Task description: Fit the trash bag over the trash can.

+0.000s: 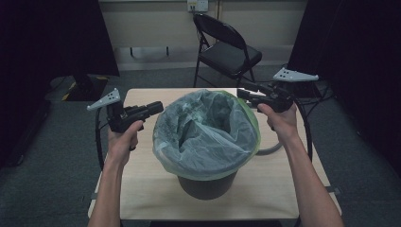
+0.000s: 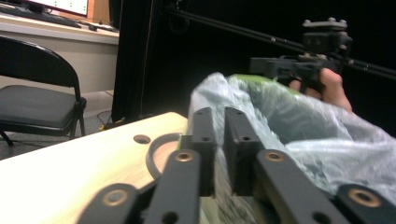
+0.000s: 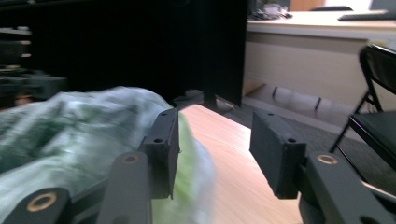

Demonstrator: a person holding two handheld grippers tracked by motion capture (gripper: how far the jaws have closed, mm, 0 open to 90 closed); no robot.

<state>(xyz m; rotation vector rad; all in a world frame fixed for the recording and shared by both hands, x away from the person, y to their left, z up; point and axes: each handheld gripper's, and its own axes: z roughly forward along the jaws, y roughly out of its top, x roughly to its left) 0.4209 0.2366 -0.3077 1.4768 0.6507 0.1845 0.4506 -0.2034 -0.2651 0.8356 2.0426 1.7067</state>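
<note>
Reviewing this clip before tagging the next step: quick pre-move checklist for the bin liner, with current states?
1. Translucent green-tinted plastic liner bag folded over the rim of the dark round bin: ok all round in the high view.
2. Bin upright on the light wooden table: ok.
3. Left gripper free of the bag: ok, jaws nearly together with nothing between them.
4. Right gripper free of the bag: ok, jaws apart with table showing between them; bag beside one pad.
5. Bag seated down to the bin's bottom: cannot tell.
6. Grey ring on the table clear of the bin: cannot tell.
</note>
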